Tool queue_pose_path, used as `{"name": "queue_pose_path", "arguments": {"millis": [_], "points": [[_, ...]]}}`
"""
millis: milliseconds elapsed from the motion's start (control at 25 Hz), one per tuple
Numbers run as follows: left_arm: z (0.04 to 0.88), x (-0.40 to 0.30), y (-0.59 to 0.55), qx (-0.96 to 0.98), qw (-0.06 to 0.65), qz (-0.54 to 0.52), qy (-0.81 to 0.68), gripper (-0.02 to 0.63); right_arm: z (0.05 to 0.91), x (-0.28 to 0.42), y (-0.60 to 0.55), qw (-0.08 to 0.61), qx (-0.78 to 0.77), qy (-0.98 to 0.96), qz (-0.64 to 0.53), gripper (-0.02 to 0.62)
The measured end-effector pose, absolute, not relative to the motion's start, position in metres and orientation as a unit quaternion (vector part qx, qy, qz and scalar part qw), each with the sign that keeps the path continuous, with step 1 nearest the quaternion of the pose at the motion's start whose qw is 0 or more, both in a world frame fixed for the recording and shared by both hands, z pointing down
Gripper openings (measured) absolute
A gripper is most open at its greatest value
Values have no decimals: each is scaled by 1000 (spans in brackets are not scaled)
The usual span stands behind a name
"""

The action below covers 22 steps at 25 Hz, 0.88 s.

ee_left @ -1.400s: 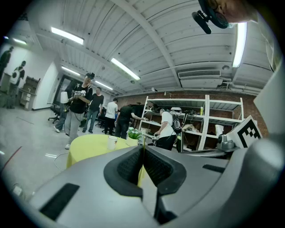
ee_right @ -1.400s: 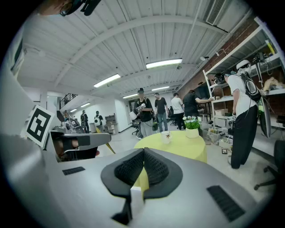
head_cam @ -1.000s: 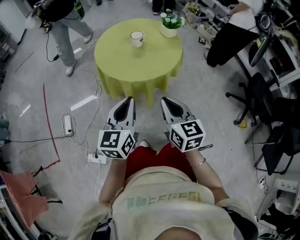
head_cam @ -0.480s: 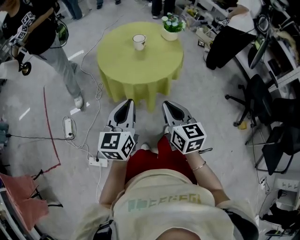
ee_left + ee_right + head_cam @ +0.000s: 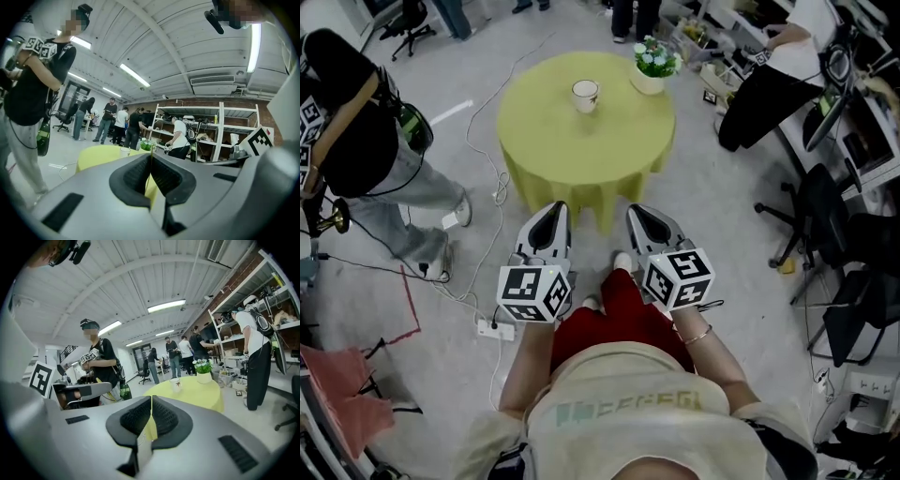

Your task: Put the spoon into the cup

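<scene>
A white cup [image 5: 585,95] stands on a round table with a yellow cloth [image 5: 581,141], far ahead of both grippers. No spoon shows in any view. My left gripper [image 5: 553,212] and right gripper [image 5: 639,216] are held side by side over the floor, short of the table's near edge, both shut with nothing between the pads. The left gripper view has its jaws [image 5: 151,161] pressed together, with the cup [image 5: 124,150] small beyond them. Past the closed jaws [image 5: 151,403] in the right gripper view, the cup [image 5: 176,384] sits on the table [image 5: 199,394].
A pot of flowers [image 5: 653,67] stands at the table's far right edge. A person in dark clothes [image 5: 356,150] stands to the left. Cables and a power strip [image 5: 494,327] lie on the floor at left. Office chairs [image 5: 825,220] and desks crowd the right side.
The person at left has walked down the left side, nearer to me. The table and cup sit slightly lower in the head view. Both grippers stay shut.
</scene>
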<state>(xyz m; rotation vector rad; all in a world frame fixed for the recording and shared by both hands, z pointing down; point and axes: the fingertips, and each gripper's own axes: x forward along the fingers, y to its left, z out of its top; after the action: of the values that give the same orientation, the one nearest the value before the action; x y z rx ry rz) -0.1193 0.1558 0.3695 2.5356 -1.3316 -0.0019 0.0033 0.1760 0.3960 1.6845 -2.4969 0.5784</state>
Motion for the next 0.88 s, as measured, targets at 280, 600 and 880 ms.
{"name": "queue_pose_path", "arguments": {"millis": [280, 600, 880], "points": [[372, -118, 103, 871, 143, 8, -471, 25, 395, 10, 117, 37, 546, -814, 193, 37], [386, -104, 40, 858, 162, 11, -488, 25, 406, 32, 53, 55, 543, -815, 194, 37], [386, -88, -11, 845, 170, 11, -507, 25, 412, 52, 7, 67, 532, -820, 199, 37]]}}
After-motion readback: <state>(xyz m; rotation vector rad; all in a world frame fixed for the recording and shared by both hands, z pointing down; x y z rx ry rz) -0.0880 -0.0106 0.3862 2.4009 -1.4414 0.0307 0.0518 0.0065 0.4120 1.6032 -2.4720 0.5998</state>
